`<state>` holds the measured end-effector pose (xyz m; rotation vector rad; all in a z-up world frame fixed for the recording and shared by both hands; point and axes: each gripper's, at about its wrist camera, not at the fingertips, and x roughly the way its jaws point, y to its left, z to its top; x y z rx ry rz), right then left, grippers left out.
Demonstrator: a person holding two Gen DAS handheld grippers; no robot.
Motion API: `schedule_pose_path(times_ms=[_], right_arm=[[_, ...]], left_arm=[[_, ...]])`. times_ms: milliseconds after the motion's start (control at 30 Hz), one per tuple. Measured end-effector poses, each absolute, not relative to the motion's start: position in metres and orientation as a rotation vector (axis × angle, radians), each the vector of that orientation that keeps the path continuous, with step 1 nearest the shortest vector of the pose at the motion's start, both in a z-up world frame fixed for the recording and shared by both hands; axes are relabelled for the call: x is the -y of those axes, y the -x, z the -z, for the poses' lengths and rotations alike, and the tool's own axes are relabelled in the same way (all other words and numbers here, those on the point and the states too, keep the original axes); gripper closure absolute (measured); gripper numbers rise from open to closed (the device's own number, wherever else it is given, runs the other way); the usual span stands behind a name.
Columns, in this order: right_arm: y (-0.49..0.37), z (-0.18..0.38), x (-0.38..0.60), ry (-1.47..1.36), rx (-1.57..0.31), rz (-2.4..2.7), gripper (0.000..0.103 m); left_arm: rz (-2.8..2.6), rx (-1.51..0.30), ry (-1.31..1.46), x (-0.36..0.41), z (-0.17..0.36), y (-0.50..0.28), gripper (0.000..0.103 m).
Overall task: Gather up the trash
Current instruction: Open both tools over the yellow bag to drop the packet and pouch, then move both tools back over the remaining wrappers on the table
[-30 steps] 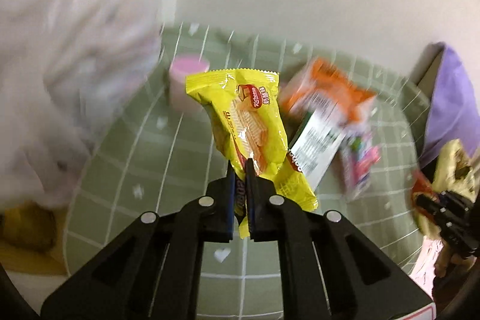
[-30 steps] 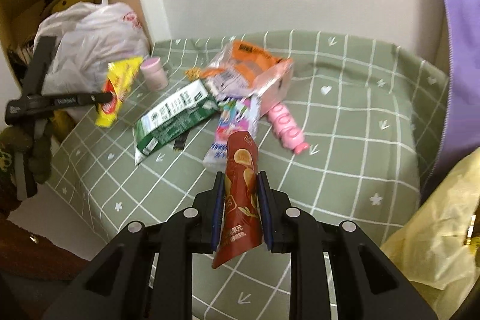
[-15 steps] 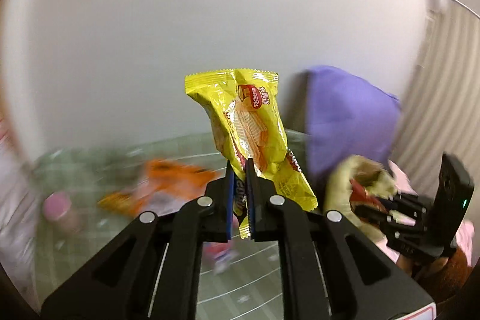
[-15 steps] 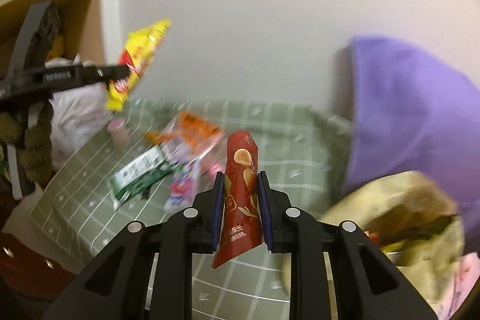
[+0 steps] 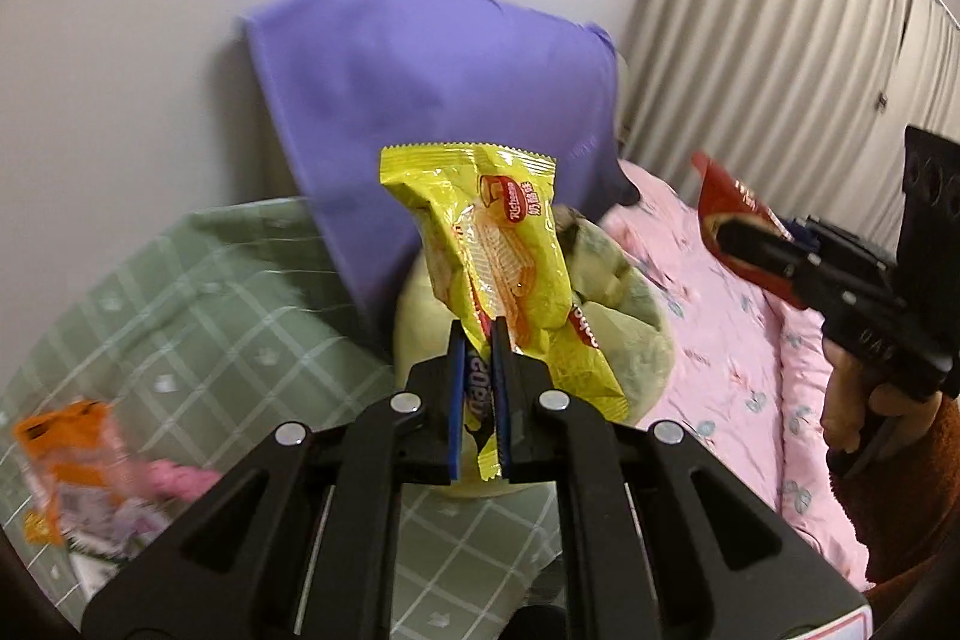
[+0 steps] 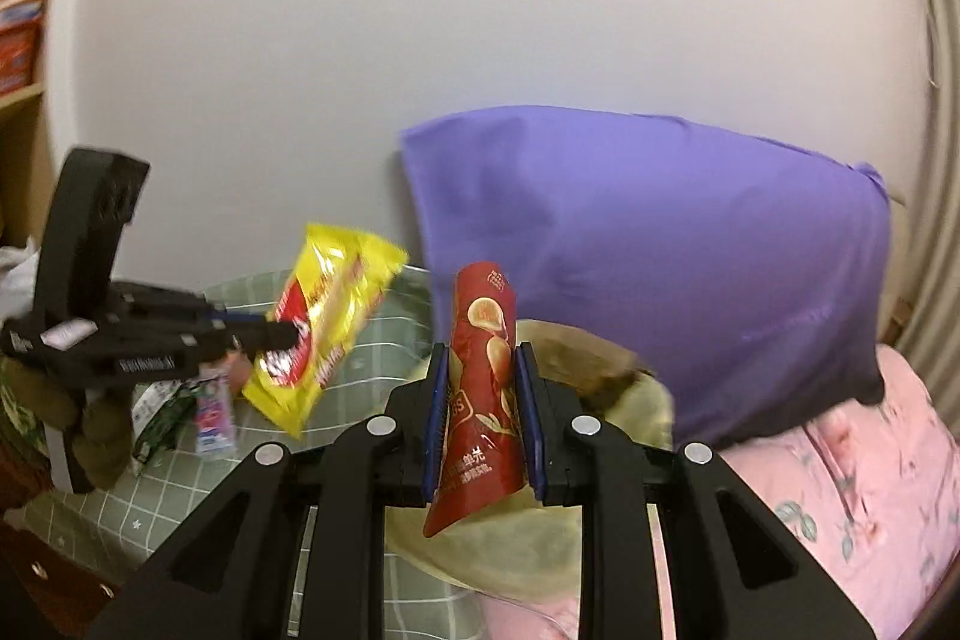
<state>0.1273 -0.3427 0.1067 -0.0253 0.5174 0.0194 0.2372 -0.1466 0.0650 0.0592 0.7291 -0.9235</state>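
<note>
Fingers point(image 5: 459, 388) pinching yellow wrapper point(image 5: 498, 256) – upright, above

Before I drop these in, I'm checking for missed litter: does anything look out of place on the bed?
Yes. An orange snack wrapper and a pink packet lie loose on the green checked blanket, with more packets nearby. They look like trash left to collect.

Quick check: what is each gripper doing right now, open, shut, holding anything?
Left gripper: shut on the crinkly yellow wafer wrapper.
Right gripper: shut on the red potato-chip packet.
</note>
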Motion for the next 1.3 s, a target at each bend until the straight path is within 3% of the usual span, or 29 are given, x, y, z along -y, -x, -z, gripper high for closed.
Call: schedule_pose_path(times_ms=[500, 700, 767, 800, 833, 867, 900, 1033, 1300], right_arm=[[-0.168, -0.067, 0.402, -0.028, -0.629, -0.001, 0.082], [-0.191, -0.046, 0.411, -0.035, -0.668, -0.03, 0.081], [-0.197, -0.039, 0.415, -0.044, -0.674, -0.038, 0.081], [-0.2, -0.036, 0.416, -0.054, -0.681, -0.046, 0.079], [-0.201, -0.034, 0.416, -0.062, -0.687, -0.052, 0.07], [-0.203, -0.032, 0.417, -0.071, -0.692, -0.057, 0.061], [-0.204, -0.03, 0.416, -0.076, -0.695, -0.06, 0.058], [-0.208, -0.024, 0.41, -0.04, -0.717, -0.037, 0.051], [-0.197, -0.034, 0.394, -0.023, -0.676, -0.016, 0.049]], left_arm=[[0.954, -0.955, -0.217, 0.262, 0.008, -0.279, 0.096], [0.933, -0.912, -0.236, 0.271, 0.013, -0.283, 0.096], [0.962, -0.901, -0.188, 0.263, 0.009, -0.28, 0.09], [0.973, -0.9, -0.165, 0.26, 0.008, -0.28, 0.082], [0.981, -0.898, -0.141, 0.256, 0.007, -0.281, 0.071], [0.987, -0.894, -0.115, 0.251, 0.006, -0.281, 0.067], [0.992, -0.889, -0.087, 0.245, 0.004, -0.281, 0.064], [0.962, -0.863, -0.018, 0.22, -0.004, -0.28, 0.056], [0.785, -0.776, 0.057, 0.144, -0.022, -0.275, 0.053]])
